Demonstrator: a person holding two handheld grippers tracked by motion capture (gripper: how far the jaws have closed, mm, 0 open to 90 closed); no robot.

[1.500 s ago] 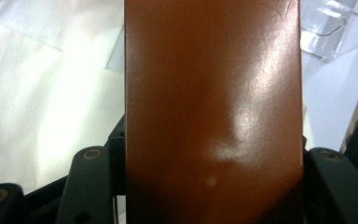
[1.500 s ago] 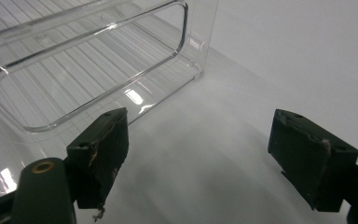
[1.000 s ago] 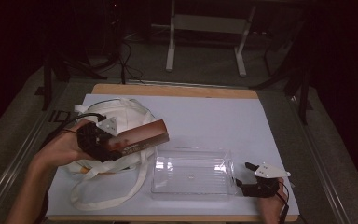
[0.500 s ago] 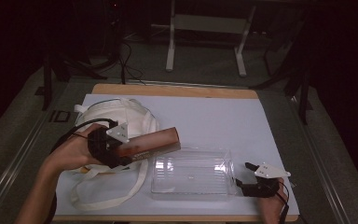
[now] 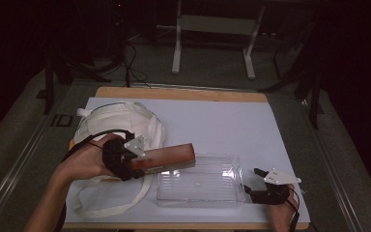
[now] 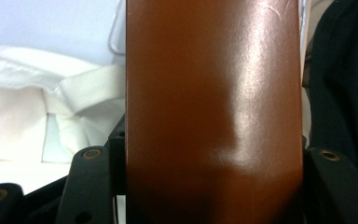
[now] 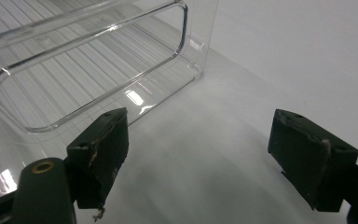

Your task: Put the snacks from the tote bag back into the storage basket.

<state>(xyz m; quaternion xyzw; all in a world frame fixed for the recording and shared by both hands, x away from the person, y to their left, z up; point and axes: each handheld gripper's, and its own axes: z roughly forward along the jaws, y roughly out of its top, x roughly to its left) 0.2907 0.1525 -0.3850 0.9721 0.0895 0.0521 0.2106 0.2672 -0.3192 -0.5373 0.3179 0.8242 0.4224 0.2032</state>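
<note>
A glossy brown oblong case [image 5: 169, 156] is held level above the table, and my left gripper [image 5: 140, 163] is shut on its near end. In the left gripper view the brown case [image 6: 214, 93] stands between the two black jaws of the left gripper [image 6: 209, 191], whose pads press its sides. The case's far end hangs over the left rim of a clear plastic container [image 5: 200, 182]. My right gripper [image 5: 252, 181] rests open on the table just off the container's right end. In the right gripper view the right gripper [image 7: 205, 156] has nothing between its fingers, and the clear plastic container [image 7: 88, 70] lies to its upper left.
A white cloth tote bag [image 5: 121, 123] with loose straps lies at the table's left, under and behind my left hand. A white mat [image 5: 232, 121] covers the wooden table. Dark floor, cables and a stand's legs lie beyond the far edge.
My left hand has carried the brown case rightward from over the bag until its tip is above the container's left rim. The right gripper has stayed where it was.
</note>
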